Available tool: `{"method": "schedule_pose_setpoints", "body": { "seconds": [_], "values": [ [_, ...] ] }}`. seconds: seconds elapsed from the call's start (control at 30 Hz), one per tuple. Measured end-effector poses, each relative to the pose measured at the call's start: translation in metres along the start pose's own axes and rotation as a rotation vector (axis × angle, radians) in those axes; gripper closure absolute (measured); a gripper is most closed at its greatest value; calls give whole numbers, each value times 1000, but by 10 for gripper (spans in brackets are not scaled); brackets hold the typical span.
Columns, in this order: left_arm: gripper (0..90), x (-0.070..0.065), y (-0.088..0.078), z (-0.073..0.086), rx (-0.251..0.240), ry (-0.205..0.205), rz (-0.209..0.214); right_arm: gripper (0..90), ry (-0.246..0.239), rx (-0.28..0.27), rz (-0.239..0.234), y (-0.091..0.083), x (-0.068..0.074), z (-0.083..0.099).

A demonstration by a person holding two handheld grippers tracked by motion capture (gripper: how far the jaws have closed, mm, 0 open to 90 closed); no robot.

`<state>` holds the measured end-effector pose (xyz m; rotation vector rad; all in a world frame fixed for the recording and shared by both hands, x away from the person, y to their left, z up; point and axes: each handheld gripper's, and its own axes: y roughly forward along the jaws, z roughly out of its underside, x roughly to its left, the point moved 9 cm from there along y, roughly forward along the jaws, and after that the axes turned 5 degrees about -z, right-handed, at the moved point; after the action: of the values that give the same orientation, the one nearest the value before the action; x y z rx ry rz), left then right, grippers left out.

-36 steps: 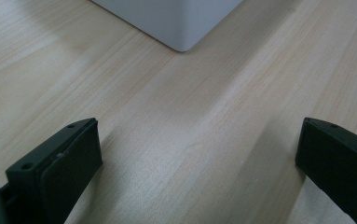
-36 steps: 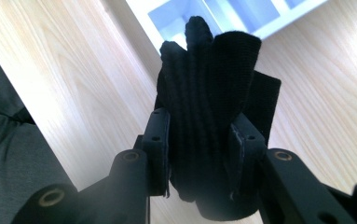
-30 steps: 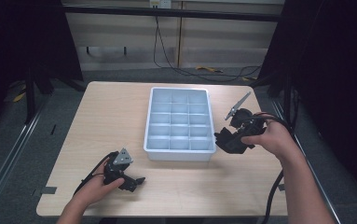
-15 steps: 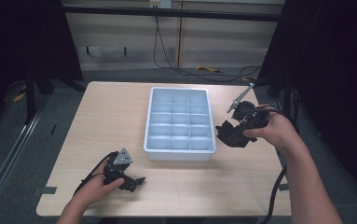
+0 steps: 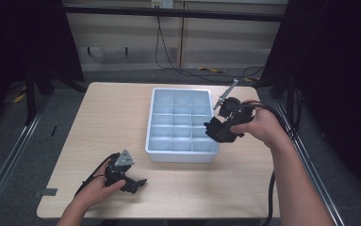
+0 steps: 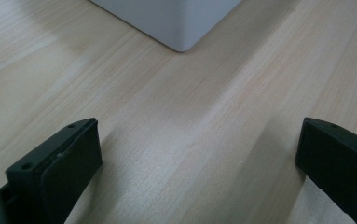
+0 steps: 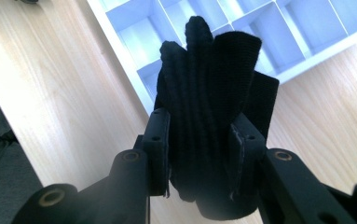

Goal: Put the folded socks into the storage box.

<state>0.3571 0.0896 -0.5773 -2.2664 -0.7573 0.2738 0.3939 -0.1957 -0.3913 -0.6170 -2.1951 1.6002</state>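
Black knitted cloth bundle [image 7: 209, 107] clamped in my right hand-held gripper [image 5: 223, 126] at the white compartment tray's [image 5: 180, 153] right edge, my left hand-held gripper [image 5: 126, 178] gaping empty on the near wooden surface [image 5: 107, 117].

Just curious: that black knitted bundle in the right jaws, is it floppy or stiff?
Probably soft: the ribbed black bundle bulges between the right gripper jaws where they squeeze it. Likely light and not slippery, since it stays put above the tray.

Right claw [image 5: 218, 129] farther along tray [image 5: 159, 123]

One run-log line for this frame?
right gripper: shut on black knit cloth, over tray edge | left gripper: open, on table
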Motion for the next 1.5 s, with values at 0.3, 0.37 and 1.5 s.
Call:
{"method": "schedule_pose_setpoints", "body": {
  "seconds": [0.3, 0.37, 1.5],
  "values": [
    [0, -1, 0, 0, -1, -3, 5, 647, -47, -5, -20, 18, 8, -22],
    [0, -1, 0, 0, -1, -3, 5, 644, -52, -9, -21, 23, 9, -28],
    [0, -1, 1, 0, -3, 1, 10, 640, 27, 83, -81, 85, 10, -18]
  ]
}}
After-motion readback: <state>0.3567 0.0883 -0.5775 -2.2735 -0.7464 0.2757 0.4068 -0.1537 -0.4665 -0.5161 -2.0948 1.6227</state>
